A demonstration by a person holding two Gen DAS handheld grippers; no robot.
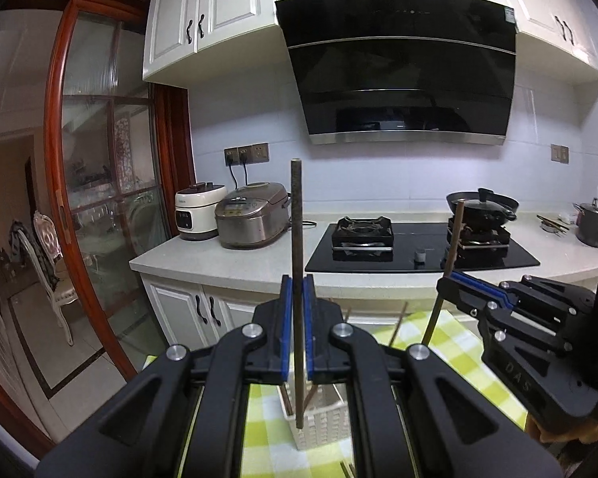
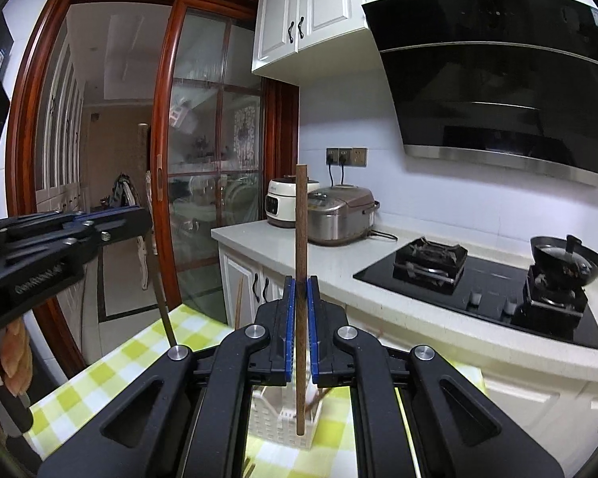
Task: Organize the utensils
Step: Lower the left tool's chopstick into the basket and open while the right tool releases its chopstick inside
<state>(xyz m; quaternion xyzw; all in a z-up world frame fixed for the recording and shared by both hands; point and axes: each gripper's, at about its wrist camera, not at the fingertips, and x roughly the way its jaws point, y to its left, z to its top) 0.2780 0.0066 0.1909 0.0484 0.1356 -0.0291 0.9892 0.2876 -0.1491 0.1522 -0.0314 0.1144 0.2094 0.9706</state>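
My left gripper (image 1: 298,290) is shut on a dark chopstick (image 1: 297,239) held upright, its lower tip over a white slotted utensil basket (image 1: 323,422) on the green checked cloth (image 1: 458,342). My right gripper (image 2: 299,290) is shut on a brown chopstick (image 2: 301,239), also upright, its tip above the same basket (image 2: 283,418). The right gripper also shows in the left wrist view (image 1: 454,279), and the left gripper shows in the right wrist view (image 2: 135,219). Other chopsticks (image 1: 398,324) stand in the basket.
Behind runs a white counter (image 1: 227,263) with two rice cookers (image 1: 251,215), a black gas hob (image 1: 418,251) and a wok (image 1: 482,203). A range hood (image 1: 398,67) hangs above. A glass sliding door (image 1: 111,183) is to the left.
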